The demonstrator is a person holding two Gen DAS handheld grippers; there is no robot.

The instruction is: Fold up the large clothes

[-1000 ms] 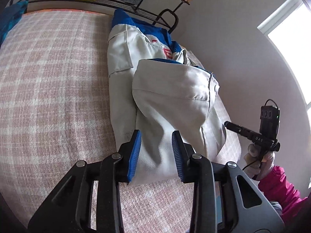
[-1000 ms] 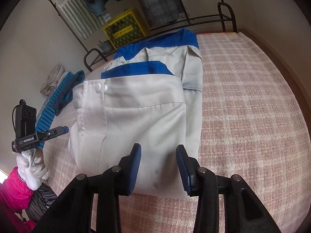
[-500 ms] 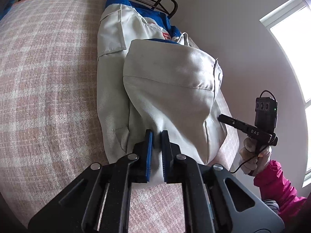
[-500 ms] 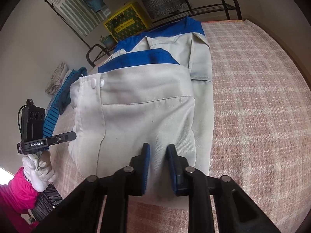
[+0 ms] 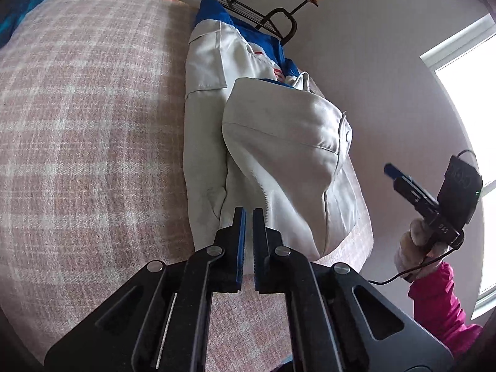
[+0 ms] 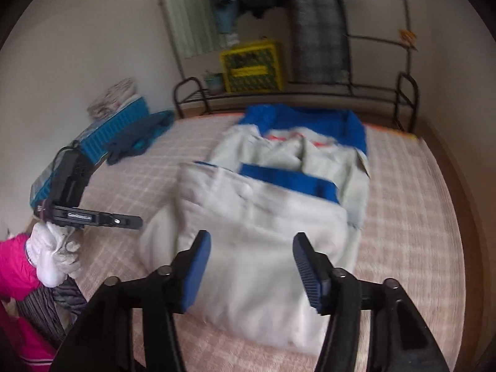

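A white jacket with blue trim (image 5: 279, 142) lies folded on the pink checked bed (image 5: 93, 124). My left gripper (image 5: 249, 214) is shut on the jacket's near edge, where the cloth creases up to the blue pads. In the right wrist view it (image 6: 138, 221) sits at the jacket's (image 6: 263, 248) left corner, held by a white-gloved hand (image 6: 52, 257). My right gripper (image 6: 251, 248) hovers above the jacket's near part. Its jaws are opening wide and nothing is pressed between them. In the left wrist view it (image 5: 389, 169) hangs lifted off to the right of the bed.
A black metal rack stands past the bed's far end with a yellow crate (image 6: 252, 66) and hanging clothes (image 6: 319, 24). A blue basket (image 6: 114, 130) and a dark blue garment (image 6: 139, 139) lie at the bed's left side. A wall and window (image 5: 465, 93) flank the other side.
My left jaws closed onto the jacket's near edge. My right jaws first narrowed, then sprang wide, and that gripper rose, rolled and drew back from the cloth.
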